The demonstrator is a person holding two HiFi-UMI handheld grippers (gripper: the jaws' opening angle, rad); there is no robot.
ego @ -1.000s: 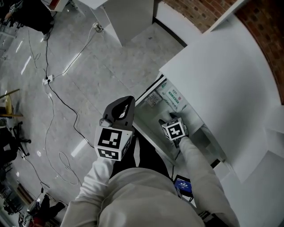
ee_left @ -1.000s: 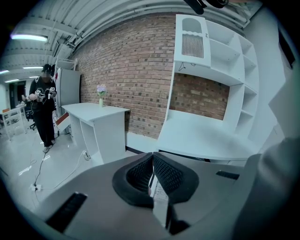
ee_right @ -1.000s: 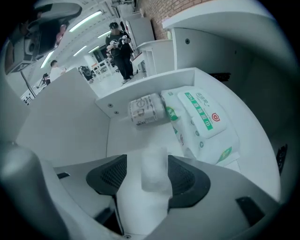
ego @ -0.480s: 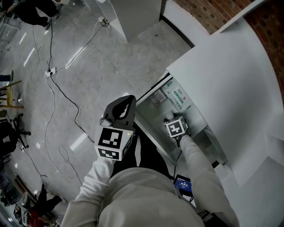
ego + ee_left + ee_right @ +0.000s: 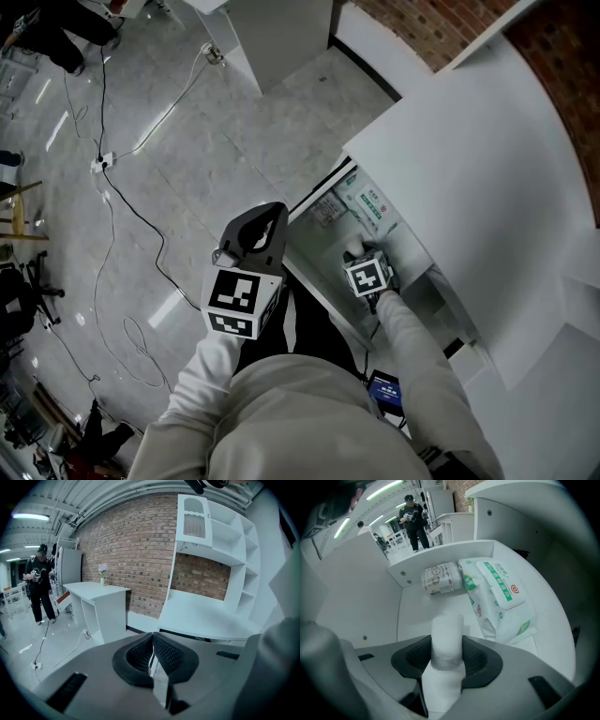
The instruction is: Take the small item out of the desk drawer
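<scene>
The desk drawer (image 5: 312,195) stands pulled open under the white desktop. My right gripper (image 5: 357,253) is down inside it. A small white cylinder (image 5: 447,637) stands upright between its jaws, which are closing, and both pads (image 5: 475,657) touch its sides. In the head view the cylinder (image 5: 353,247) shows as a pale spot just ahead of the marker cube. My left gripper (image 5: 275,210) hangs shut in the air left of the drawer, holding nothing; its fingertips (image 5: 153,635) meet.
A green-and-white wipes pack (image 5: 501,592) and a small wrapped tissue pack (image 5: 442,578) lie at the drawer's far end. The white desktop (image 5: 469,159) overhangs the drawer on the right. Cables (image 5: 122,206) trail over the floor at left. A person (image 5: 412,520) stands far off.
The right gripper has stayed in the drawer, barely shifting, and the white cylinder now shows at its jaws. The left gripper has not moved.
</scene>
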